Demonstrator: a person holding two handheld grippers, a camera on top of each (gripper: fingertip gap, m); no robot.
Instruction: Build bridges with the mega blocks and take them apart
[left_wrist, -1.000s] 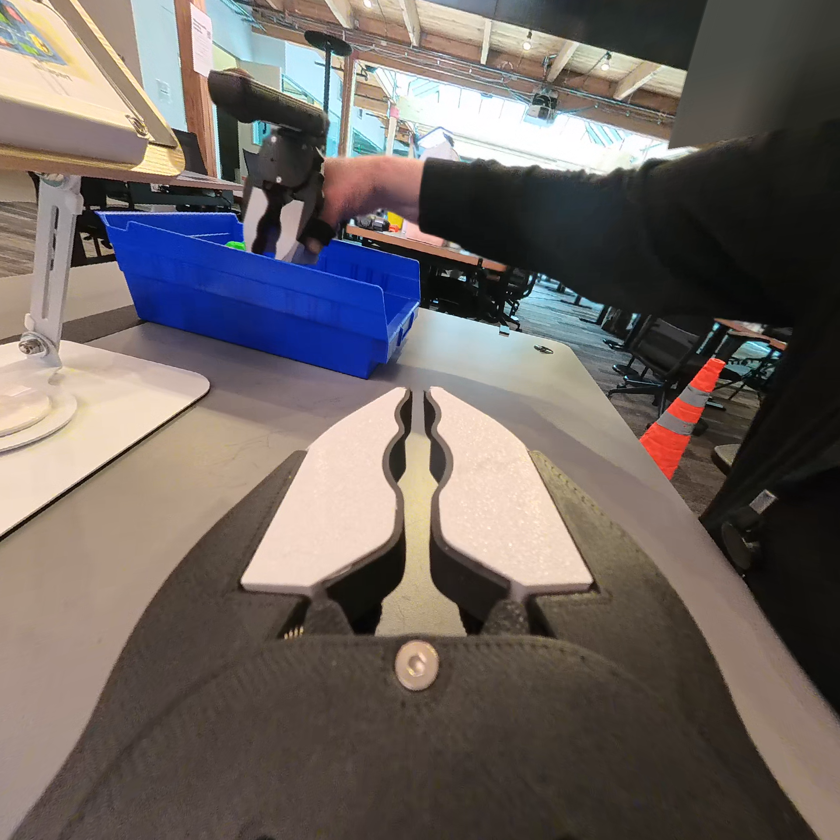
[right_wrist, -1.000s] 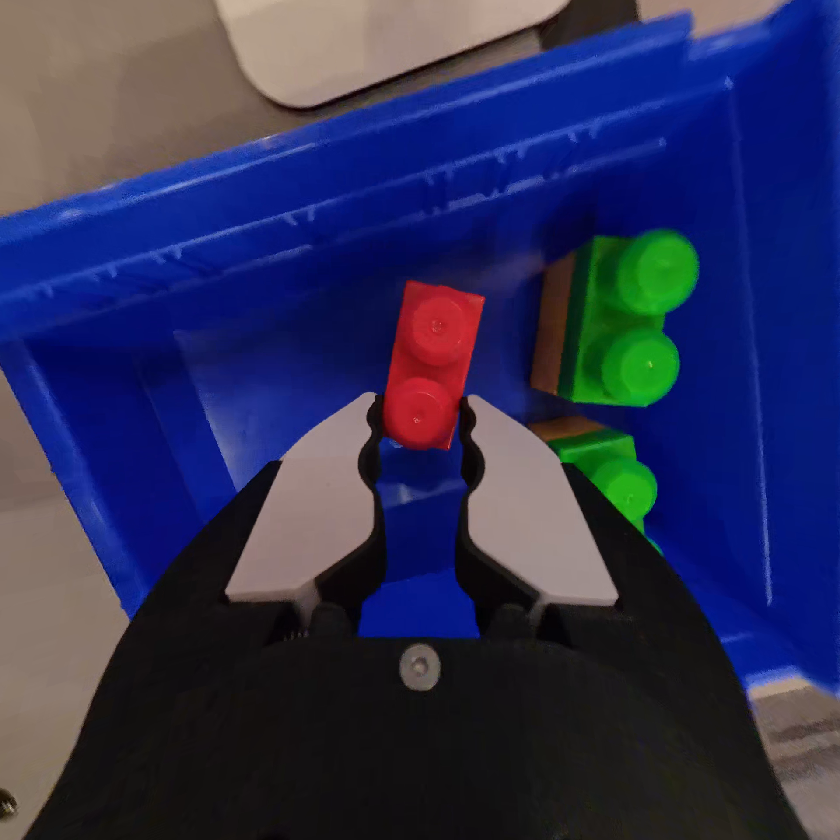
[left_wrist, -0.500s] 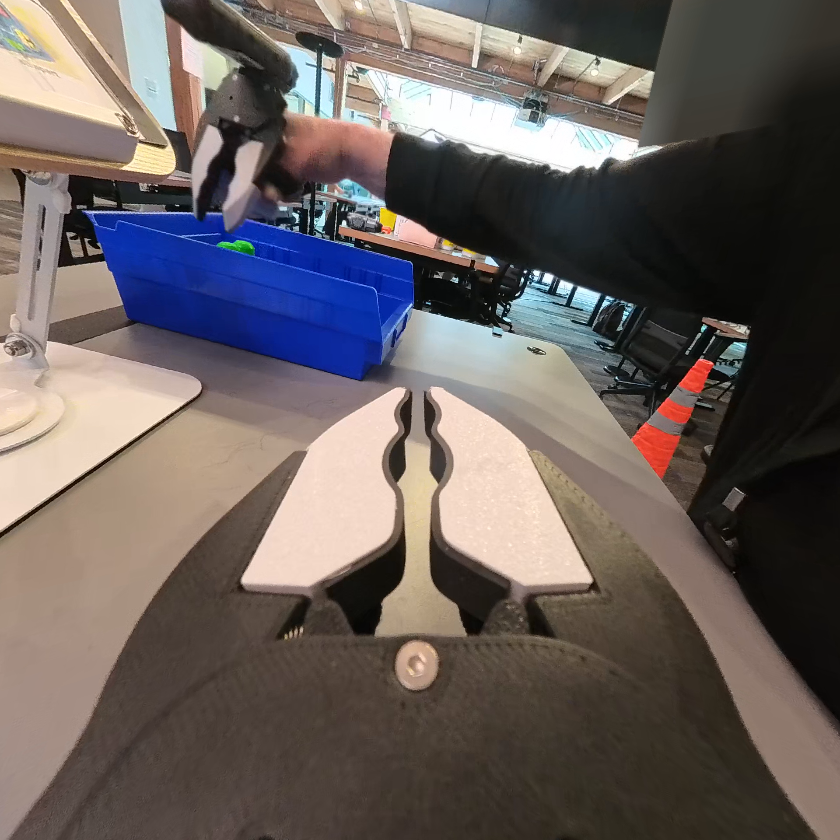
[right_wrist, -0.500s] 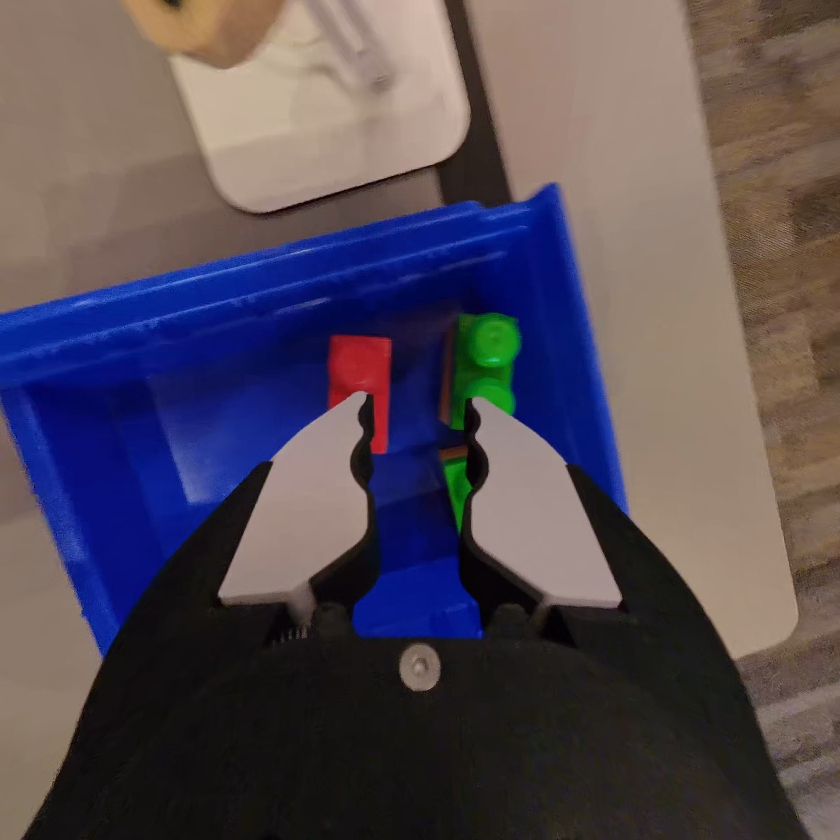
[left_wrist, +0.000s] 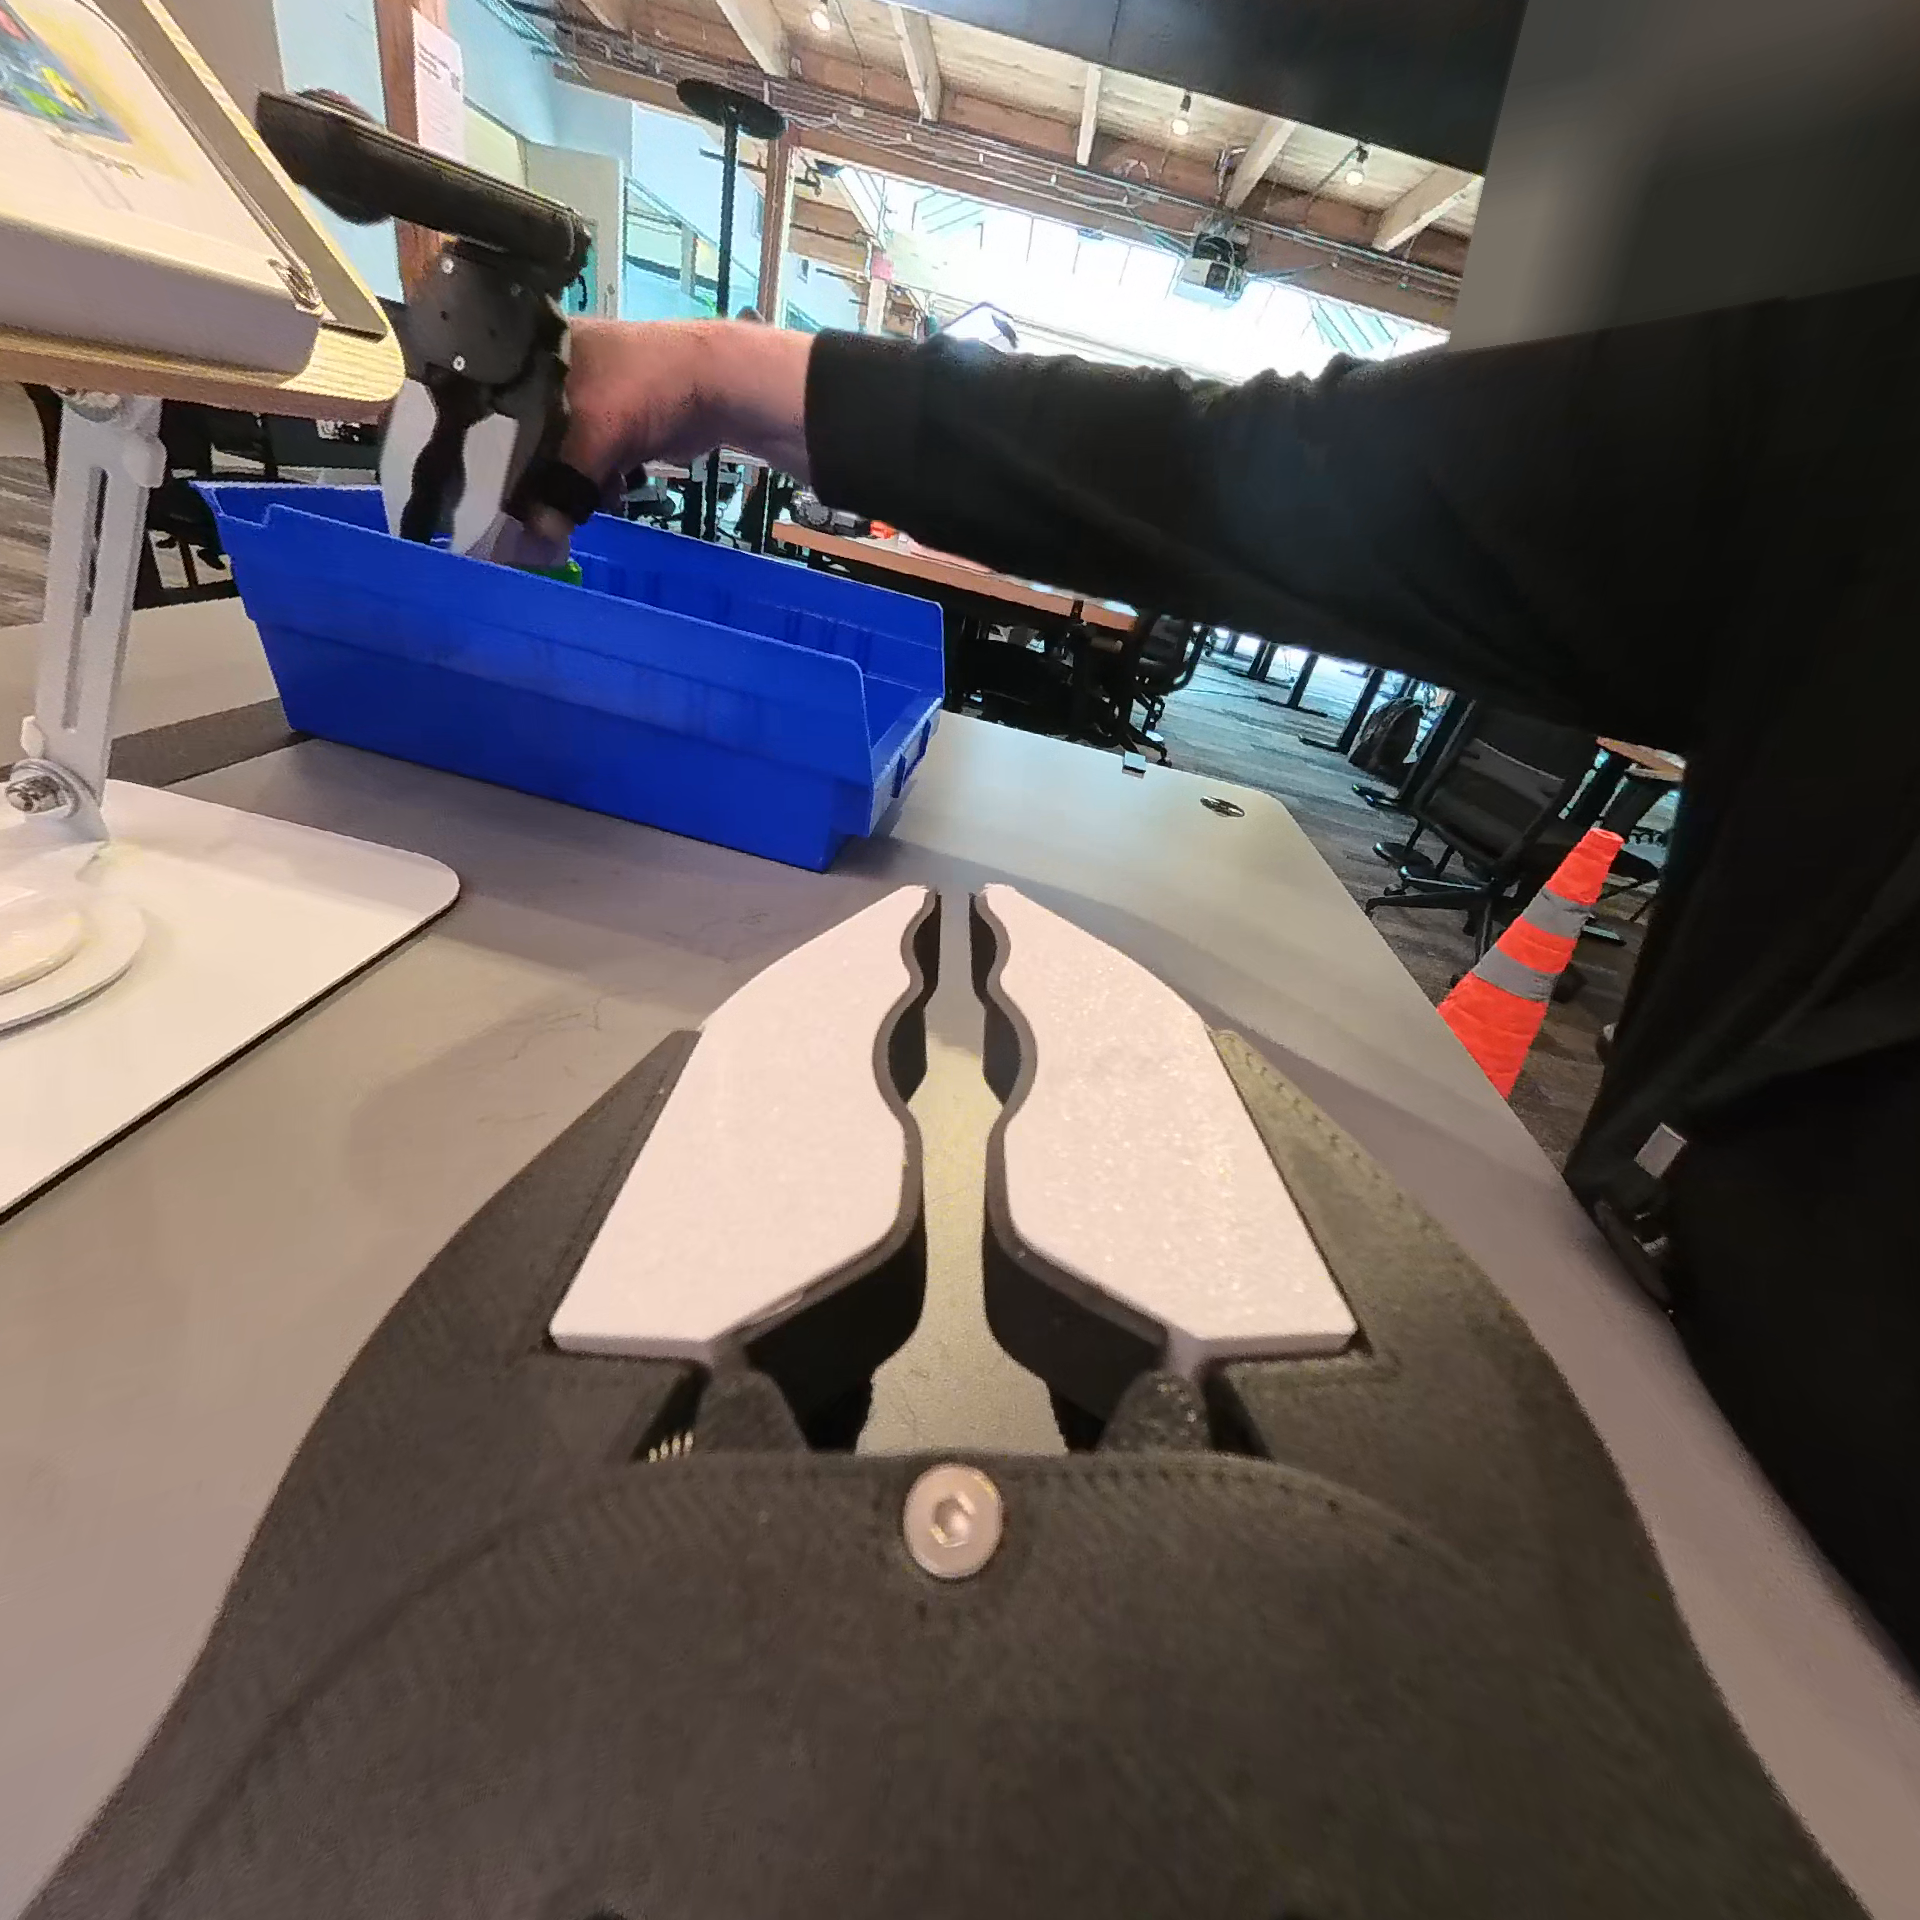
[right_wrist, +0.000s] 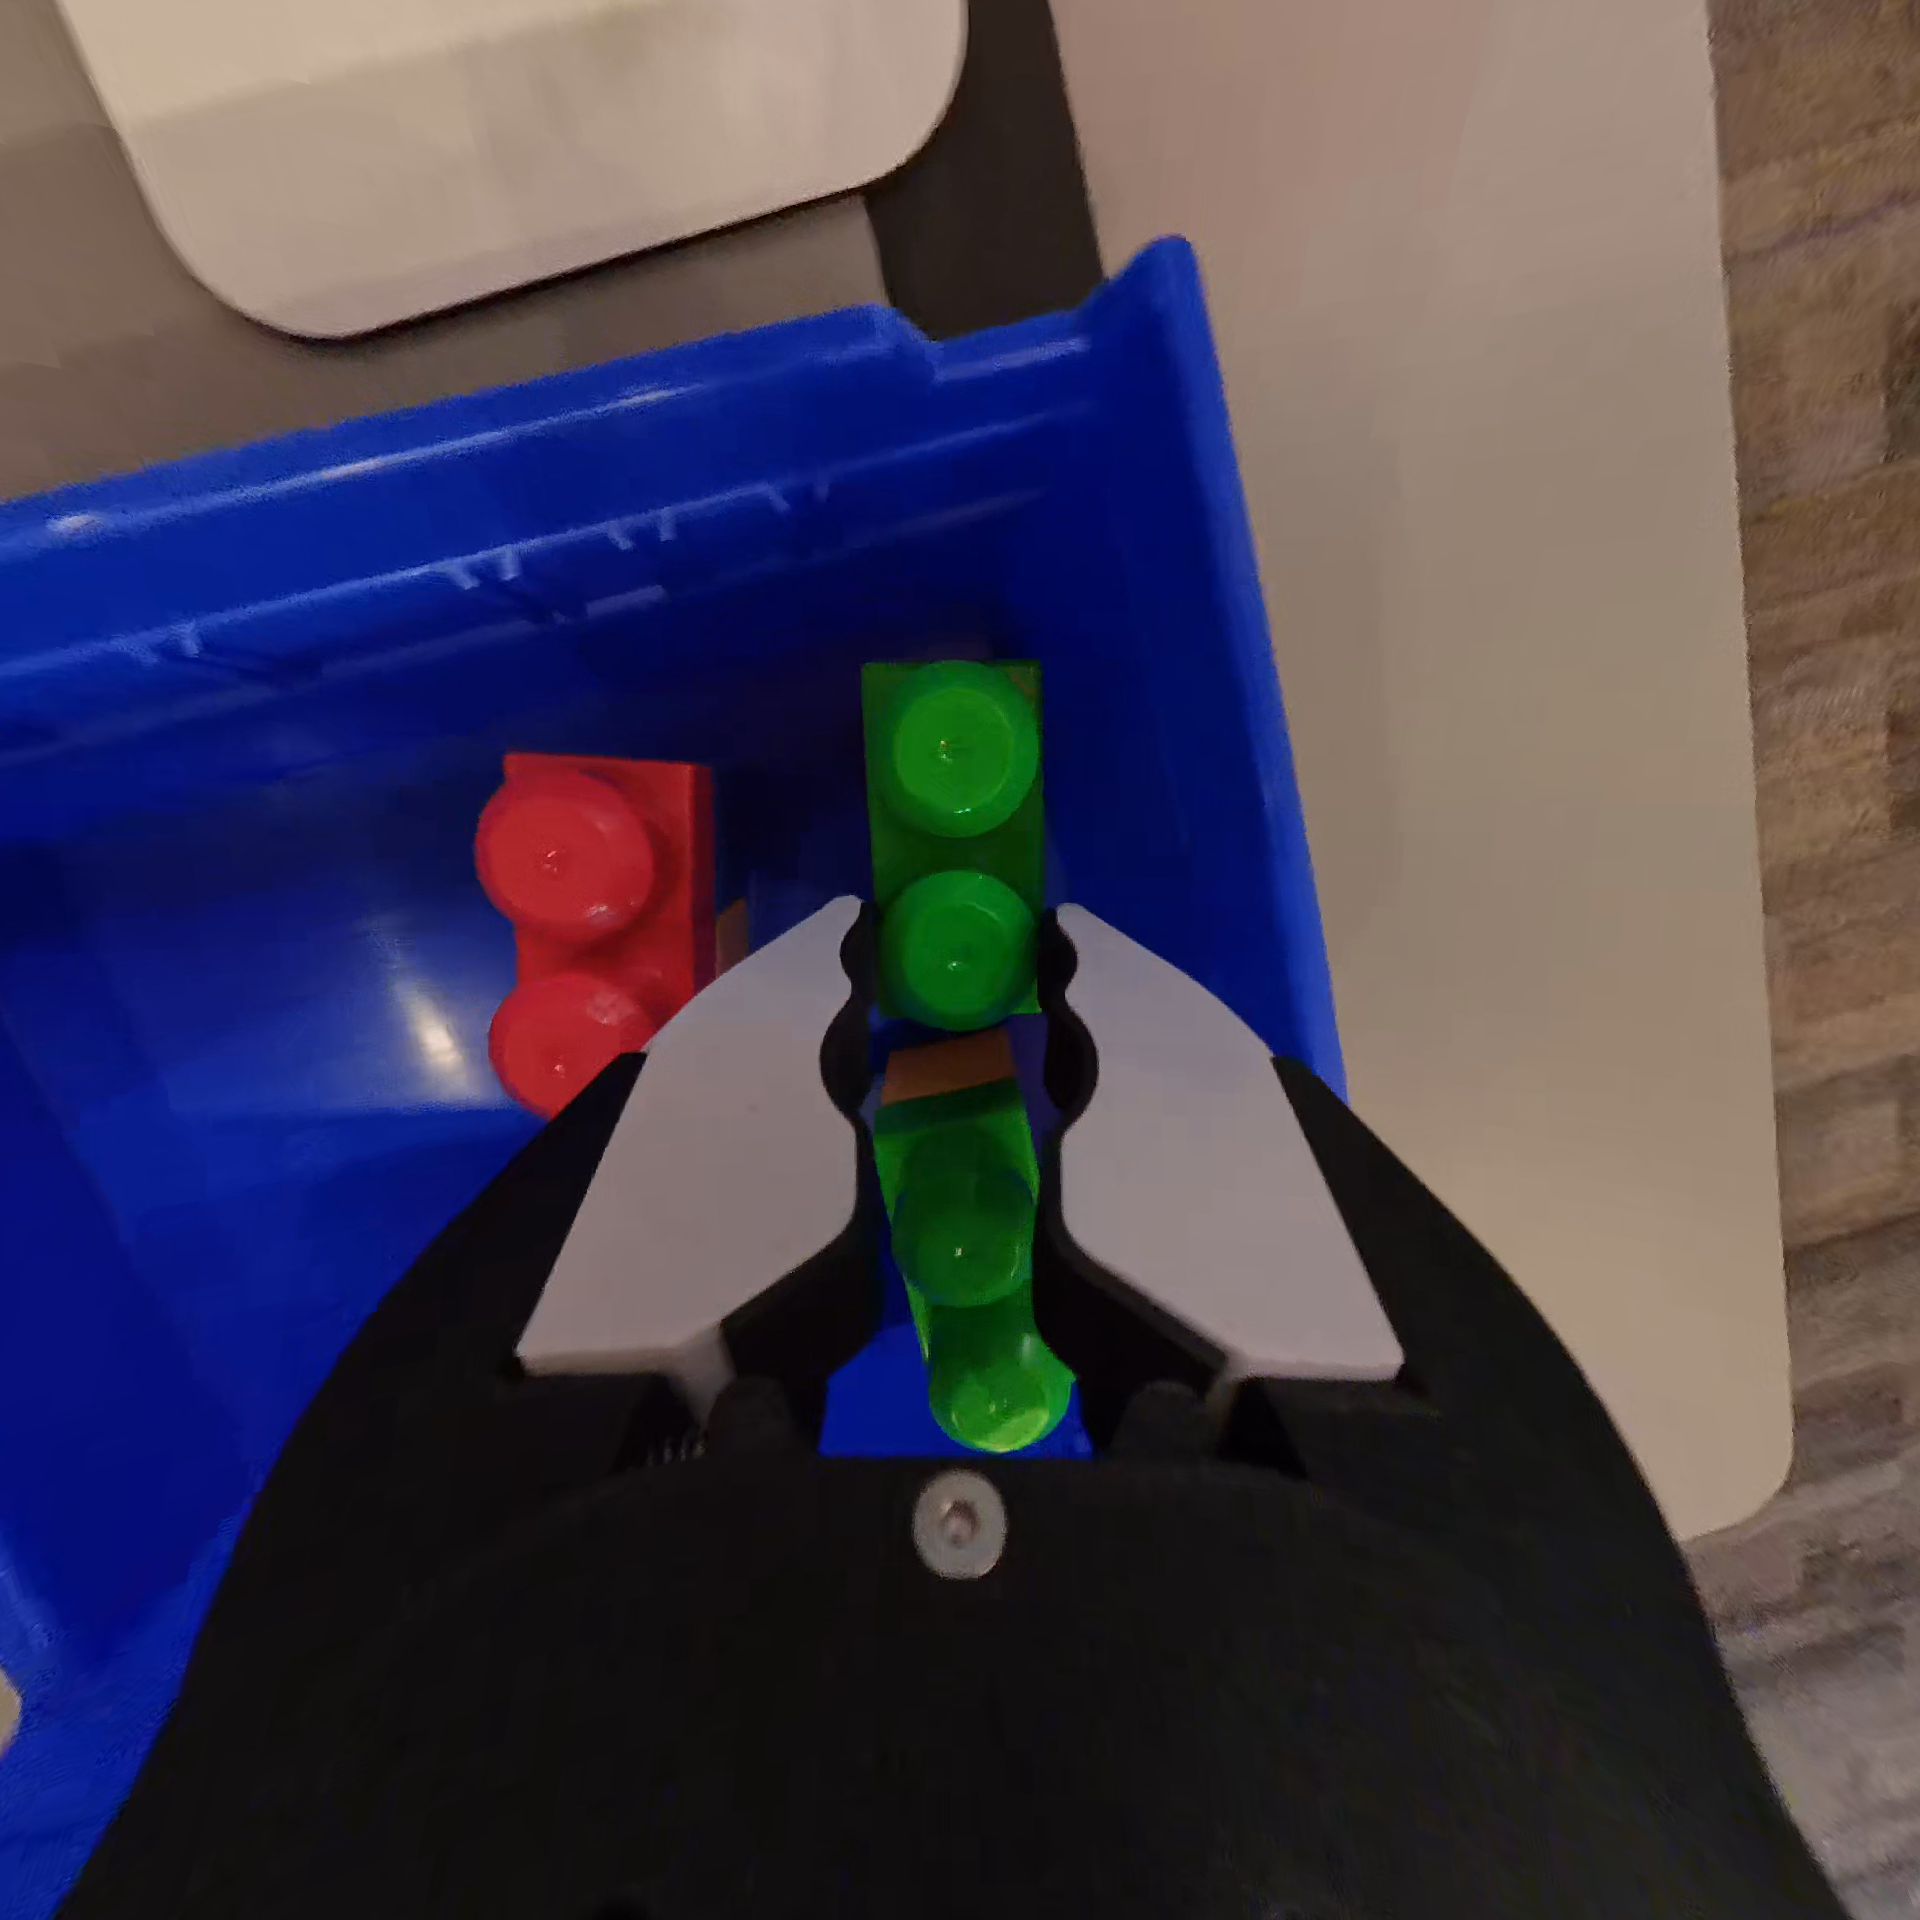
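Observation:
My right gripper (right_wrist: 951, 925) reaches down into the blue bin (right_wrist: 416, 582). Its pads press on both sides of the near end of an upright green block (right_wrist: 951, 831) by the bin's right wall. A second green block (right_wrist: 961, 1226) lies lower down between the fingers, not gripped. A red block (right_wrist: 592, 914) stands free to the left. In the left wrist view my right gripper (left_wrist: 457, 520) dips into the bin (left_wrist: 582, 686) at the far left. My left gripper (left_wrist: 954, 904) hovers low over the grey table (left_wrist: 1091, 810), shut with nothing between its fingers.
A white stand base (left_wrist: 208, 935) with a tilted board sits left of the bin; it also shows in the right wrist view (right_wrist: 520, 135). The person's black sleeve (left_wrist: 1247, 499) crosses above the table. The table's right edge (left_wrist: 1382, 935) drops to the floor, where an orange cone (left_wrist: 1527, 966) stands. The grippers' ends are close to 40 centimetres from one another.
My right gripper let go of the red block, rose, shifted right, came down over the green block and closed on it. My left gripper has stayed put.

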